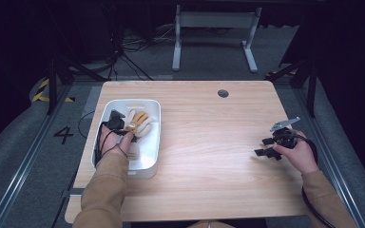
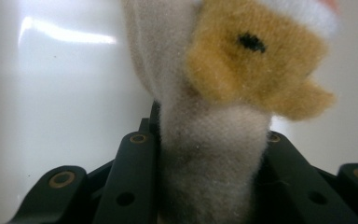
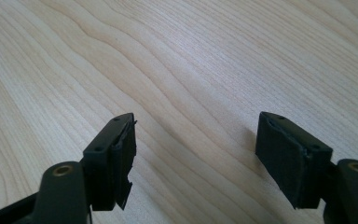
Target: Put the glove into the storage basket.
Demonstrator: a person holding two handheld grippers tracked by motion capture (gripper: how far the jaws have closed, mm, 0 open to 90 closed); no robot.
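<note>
The left gripper (image 1: 115,119) reaches into the white plastic bin (image 1: 148,159) at the left part of the surface (image 1: 209,156), and its jaws are clenched on a plush toy (image 2: 214,154). In the left gripper view, the toy's pale cream limb or body runs straight up from between the two black jaws, squeezed narrow where they press on it, and a tan, fuzzy part with a small black mark sits just above and beyond the jaw tips. From the high view the toy (image 1: 138,123) lies inside the bin, just ahead of the jaws, with pale and tan parts spread toward the bin's far wall.

The right gripper (image 1: 266,147) rests well apart from the bin, low over bare wood, jaws released and standing wide with nothing between them.

The grip looks risky in one way: the jaws pinch soft, compressible fabric, and only a narrow part of it. If the toy is lifted, the plush could slide out through the pads, or the bulk of it could swing and catch on the bin's rim, dragging the light bin along.

Besides the toy, the bin holds something pale near its near end, beside the person's left hand (image 1: 108,142); what it is cannot be told.
</note>
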